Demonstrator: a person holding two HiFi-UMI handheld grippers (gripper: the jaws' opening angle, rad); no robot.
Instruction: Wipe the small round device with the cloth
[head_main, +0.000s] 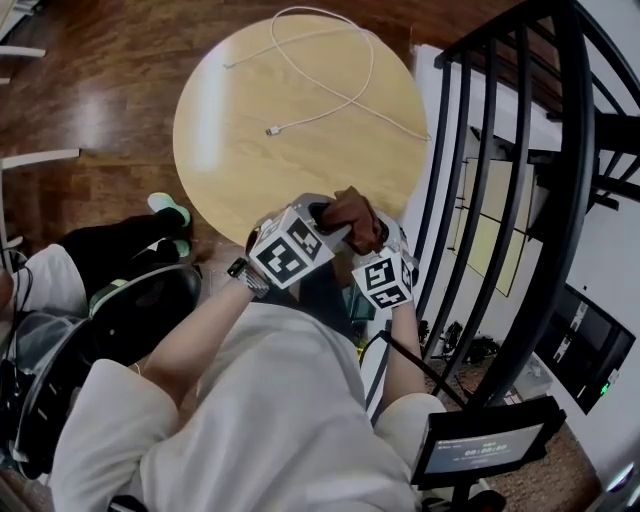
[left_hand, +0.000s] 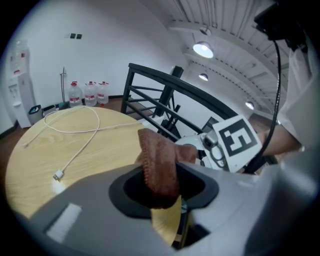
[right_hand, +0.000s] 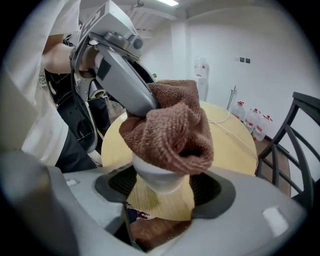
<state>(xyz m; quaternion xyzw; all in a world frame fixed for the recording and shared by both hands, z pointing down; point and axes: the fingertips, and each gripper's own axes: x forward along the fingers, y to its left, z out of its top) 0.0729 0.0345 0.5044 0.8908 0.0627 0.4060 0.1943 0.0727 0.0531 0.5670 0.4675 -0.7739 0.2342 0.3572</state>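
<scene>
Cloth (right_hand: 170, 125) pinched in the left gripper's (left_hand: 162, 190) jaws drapes over the small round device (right_hand: 155, 175), clamped steady between the right gripper's (right_hand: 162, 186) wide-set jaws over the table (head_main: 240, 130) edge, so wiping meets resistance.

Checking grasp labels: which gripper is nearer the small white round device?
Right. The right gripper grips the white round device between its jaws. The left gripper is close alongside, jaws shut on the brown cloth draped over the device.
</scene>
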